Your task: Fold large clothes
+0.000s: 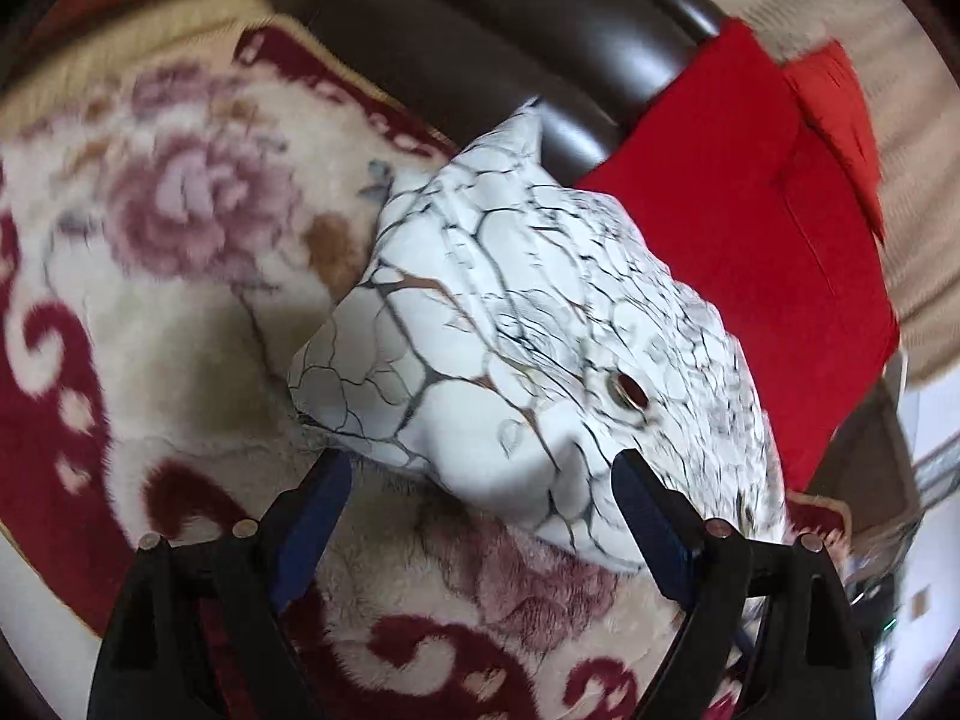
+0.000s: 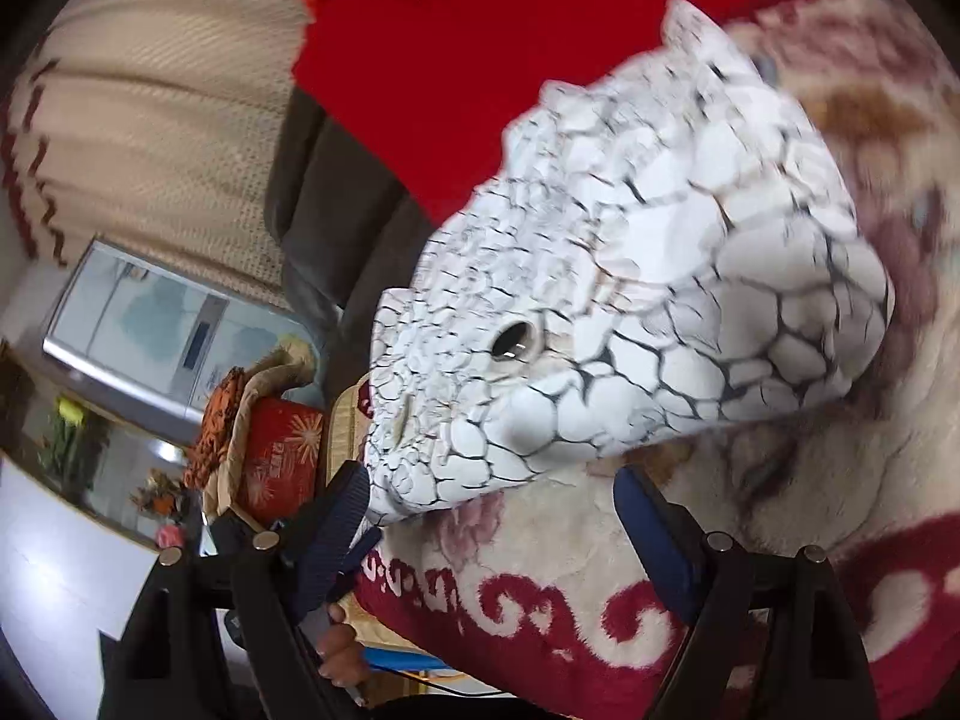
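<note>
A white garment with a dark cracked-marble print (image 1: pixel 528 336) lies bunched and folded on a floral plush blanket (image 1: pixel 162 228). It has a metal eyelet (image 1: pixel 627 391). My left gripper (image 1: pixel 480 474) is open, its blue-padded fingers (image 1: pixel 312 516) straddling the garment's near edge without clamping it. In the right wrist view the same garment (image 2: pixel 660 288) lies just ahead of my right gripper (image 2: pixel 492 498), which is open with the cloth's lower edge touching the left finger (image 2: pixel 336 528).
A red cloth (image 1: pixel 750 252) lies behind the garment against a dark brown leather sofa back (image 1: pixel 480 48). A beige knitted throw (image 2: pixel 162 120) hangs at the side. The blanket's dark red patterned edge (image 2: pixel 600 618) is near me. A hand (image 2: pixel 339 654) holds the other gripper's handle.
</note>
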Action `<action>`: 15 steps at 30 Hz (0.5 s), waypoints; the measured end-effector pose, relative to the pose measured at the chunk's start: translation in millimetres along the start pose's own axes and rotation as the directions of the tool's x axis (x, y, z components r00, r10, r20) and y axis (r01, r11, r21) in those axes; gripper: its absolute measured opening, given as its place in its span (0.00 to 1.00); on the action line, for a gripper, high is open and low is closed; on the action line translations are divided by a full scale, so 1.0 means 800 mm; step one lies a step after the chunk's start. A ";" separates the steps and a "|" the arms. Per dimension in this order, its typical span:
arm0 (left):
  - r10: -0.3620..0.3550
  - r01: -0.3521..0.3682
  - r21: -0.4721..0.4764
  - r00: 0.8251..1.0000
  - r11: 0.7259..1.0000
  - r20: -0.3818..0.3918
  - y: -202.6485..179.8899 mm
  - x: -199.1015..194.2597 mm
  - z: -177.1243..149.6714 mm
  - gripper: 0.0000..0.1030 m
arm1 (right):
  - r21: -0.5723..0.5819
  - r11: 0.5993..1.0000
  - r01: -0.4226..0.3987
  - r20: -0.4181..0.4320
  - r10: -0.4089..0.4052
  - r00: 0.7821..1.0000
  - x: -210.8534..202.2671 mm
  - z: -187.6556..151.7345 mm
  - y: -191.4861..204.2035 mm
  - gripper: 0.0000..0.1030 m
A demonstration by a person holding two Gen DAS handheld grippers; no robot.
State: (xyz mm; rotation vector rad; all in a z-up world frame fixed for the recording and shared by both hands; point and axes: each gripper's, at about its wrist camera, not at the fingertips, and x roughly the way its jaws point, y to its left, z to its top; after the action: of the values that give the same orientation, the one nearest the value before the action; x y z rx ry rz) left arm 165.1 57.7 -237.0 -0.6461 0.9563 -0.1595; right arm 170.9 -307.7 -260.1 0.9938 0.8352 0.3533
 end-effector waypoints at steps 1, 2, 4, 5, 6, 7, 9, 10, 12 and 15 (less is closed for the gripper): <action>-0.021 0.020 -0.039 1.000 0.999 -0.012 0.005 0.008 0.004 0.86 | 0.027 1.000 -0.004 0.004 0.004 1.000 0.001 0.001 -0.007 0.84; -0.038 0.036 -0.075 0.999 0.997 -0.020 0.008 0.014 0.008 0.86 | 0.062 0.998 -0.010 0.010 0.009 1.000 0.001 0.002 -0.015 0.84; -0.073 0.068 -0.130 0.997 0.989 -0.035 0.012 0.027 0.015 0.86 | 0.131 0.991 -0.019 0.029 0.016 0.999 0.004 0.007 -0.031 0.84; -0.083 0.076 -0.154 0.996 0.985 -0.042 0.013 0.031 0.015 0.86 | 0.150 0.989 -0.017 0.033 0.013 0.999 0.006 0.009 -0.036 0.84; -0.096 0.086 -0.186 0.994 0.979 -0.043 0.016 0.039 0.016 0.86 | 0.179 0.984 -0.019 0.045 0.011 0.999 0.007 0.012 -0.044 0.84; -0.111 0.102 -0.216 0.993 0.971 -0.033 0.018 0.044 0.017 0.86 | 0.204 0.979 -0.028 0.062 0.016 0.998 0.007 0.015 -0.050 0.83; -0.134 0.132 -0.241 0.991 0.961 0.007 0.017 0.046 0.018 0.86 | 0.239 0.969 -0.054 0.095 0.032 0.995 0.007 0.022 -0.059 0.83; -0.143 0.145 -0.237 0.989 0.961 0.027 0.014 0.046 0.019 0.86 | 0.254 0.965 -0.066 0.107 0.039 0.993 0.009 0.025 -0.061 0.83; -0.161 0.174 -0.219 0.984 0.960 0.075 0.005 0.041 0.019 0.83 | 0.259 0.961 -0.094 0.134 0.061 0.989 0.013 0.034 -0.061 0.84; -0.160 0.184 -0.162 0.976 0.969 0.151 -0.005 0.027 0.020 0.51 | 0.224 0.964 -0.143 0.197 0.099 0.975 0.011 0.046 -0.050 0.84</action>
State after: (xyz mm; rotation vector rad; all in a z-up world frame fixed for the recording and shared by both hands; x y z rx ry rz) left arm 191.3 52.9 -243.1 -0.8926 0.7866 -0.1835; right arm 200.8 -345.0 -287.5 1.2845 0.6588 0.2650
